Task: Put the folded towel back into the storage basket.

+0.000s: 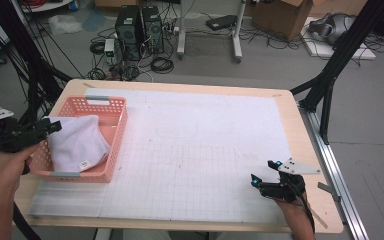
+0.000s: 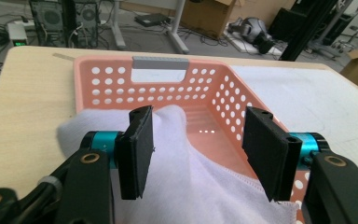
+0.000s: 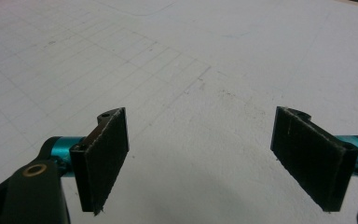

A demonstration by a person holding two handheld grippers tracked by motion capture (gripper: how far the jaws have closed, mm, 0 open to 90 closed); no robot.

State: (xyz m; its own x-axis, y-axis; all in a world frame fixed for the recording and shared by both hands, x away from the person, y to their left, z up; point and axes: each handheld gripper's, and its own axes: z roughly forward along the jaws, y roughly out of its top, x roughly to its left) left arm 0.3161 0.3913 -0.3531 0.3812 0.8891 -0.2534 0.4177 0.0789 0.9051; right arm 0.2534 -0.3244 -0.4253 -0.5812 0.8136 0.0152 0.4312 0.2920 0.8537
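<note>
A white cloth (image 1: 77, 142) lies in a pink perforated basket (image 1: 122, 125) at the table's left, draped over its near-left rim. My left gripper (image 1: 52, 125) reaches in from the left at that rim. In the left gripper view its jaws (image 2: 198, 149) stand apart over the cloth (image 2: 191, 177), which lies loose between them; the right pad is away from the fabric. The basket (image 2: 121, 79) has a grey handle at its far end. My right gripper (image 1: 261, 171) rests open near the front right of the white gridded mat (image 1: 205, 135), with only bare mat (image 3: 191, 70) between its jaws (image 3: 205, 158).
The wooden table edge (image 1: 305, 145) runs along the right, with a black frame post (image 1: 330, 90) beyond it. Black stands and cables (image 1: 25, 75) crowd the left side. Computer towers (image 1: 140, 30) and a cardboard box (image 1: 285, 15) sit on the floor behind.
</note>
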